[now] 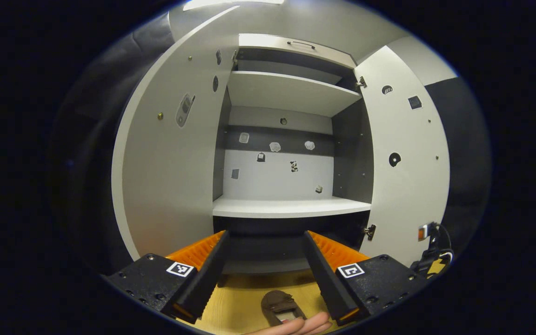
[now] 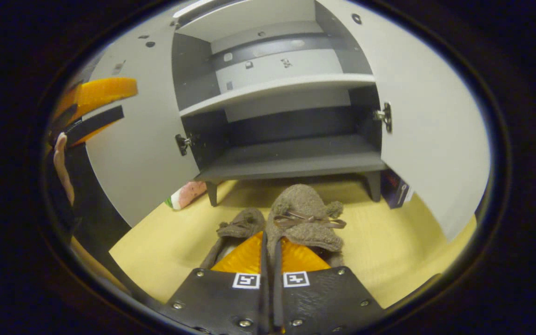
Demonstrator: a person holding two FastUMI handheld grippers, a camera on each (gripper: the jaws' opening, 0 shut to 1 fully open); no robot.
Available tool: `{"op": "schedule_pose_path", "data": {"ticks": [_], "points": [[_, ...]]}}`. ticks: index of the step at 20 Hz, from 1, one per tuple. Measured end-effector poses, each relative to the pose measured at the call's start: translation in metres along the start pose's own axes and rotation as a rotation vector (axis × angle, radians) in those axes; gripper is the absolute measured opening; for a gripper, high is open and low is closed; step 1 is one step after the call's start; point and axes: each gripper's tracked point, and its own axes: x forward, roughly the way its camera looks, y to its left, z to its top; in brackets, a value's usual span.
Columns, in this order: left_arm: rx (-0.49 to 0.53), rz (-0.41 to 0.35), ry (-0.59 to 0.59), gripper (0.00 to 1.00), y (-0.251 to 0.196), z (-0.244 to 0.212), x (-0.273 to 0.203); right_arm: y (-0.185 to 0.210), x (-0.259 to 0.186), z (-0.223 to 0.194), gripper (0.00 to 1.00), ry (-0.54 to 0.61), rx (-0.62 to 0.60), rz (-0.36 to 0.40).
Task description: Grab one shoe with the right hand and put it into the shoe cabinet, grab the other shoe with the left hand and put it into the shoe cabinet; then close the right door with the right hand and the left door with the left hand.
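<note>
1. Right gripper [image 2: 270, 242]: jaws drawn almost together, a thin slit left between them. They pinch the near edge of the taller brown shoe [image 2: 306, 218], the fuzzy one with the ribbon bow, which sits straight ahead of the tips over the wooden floor [image 2: 389, 251].
2. Second shoe [image 2: 237, 230]: just left of the right jaws, low on the floor, touching or nearly touching the held one; I cannot tell which.
3. Left gripper [image 1: 268, 246]: jaws spread wide, nothing between them. A brown shoe [image 1: 279, 307] lies on the floor below and between the fingers, beside a fingertip [image 1: 296, 325] at the bottom edge.
4. Beyond the right jaws: shoe cabinet [image 2: 291, 163] on short legs, dark bottom shelf bare, straight ahead.
5. Beyond the left jaws: white middle shelf [image 1: 291, 207] dead ahead; left door [image 1: 170, 177] and right door [image 1: 403, 172] both swung open to either side.
6. Far left in the right gripper view: the other gripper's fingers [image 2: 96, 100], held by a hand.
</note>
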Motion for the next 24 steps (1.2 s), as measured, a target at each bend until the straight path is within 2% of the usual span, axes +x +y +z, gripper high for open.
{"op": "schedule_pose_path", "data": {"ticks": [1, 2, 8, 13, 19, 23, 24], "points": [[0.007, 0.001, 0.002, 0.96, 0.0, -0.005, -0.001, 0.002, -0.006, 0.012, 0.0, -0.012, -0.004, 0.009], [0.015, 0.0, 0.006, 0.96, -0.001, -0.009, -0.001, 0.002, -0.01, 0.025, 0.04, -0.027, -0.007, 0.021], [0.037, 0.004, 0.062, 0.96, -0.002, -0.02, 0.004, 0.001, -0.036, 0.135, 0.04, -0.086, 0.043, 0.064], [0.018, -0.005, 0.06, 0.96, -0.001, -0.001, 0.007, -0.002, -0.042, 0.233, 0.04, -0.184, -0.002, 0.022], [-0.017, 0.016, 0.04, 0.96, 0.008, 0.024, 0.007, 0.002, -0.017, 0.319, 0.04, -0.221, -0.004, 0.004], [-0.009, 0.018, 0.018, 0.96, 0.007, 0.027, 0.001, -0.004, 0.028, 0.362, 0.04, -0.208, -0.047, -0.092], [-0.016, 0.007, 0.029, 0.99, 0.004, 0.023, -0.001, -0.004, 0.038, 0.372, 0.04, -0.21, -0.057, -0.105]]}}
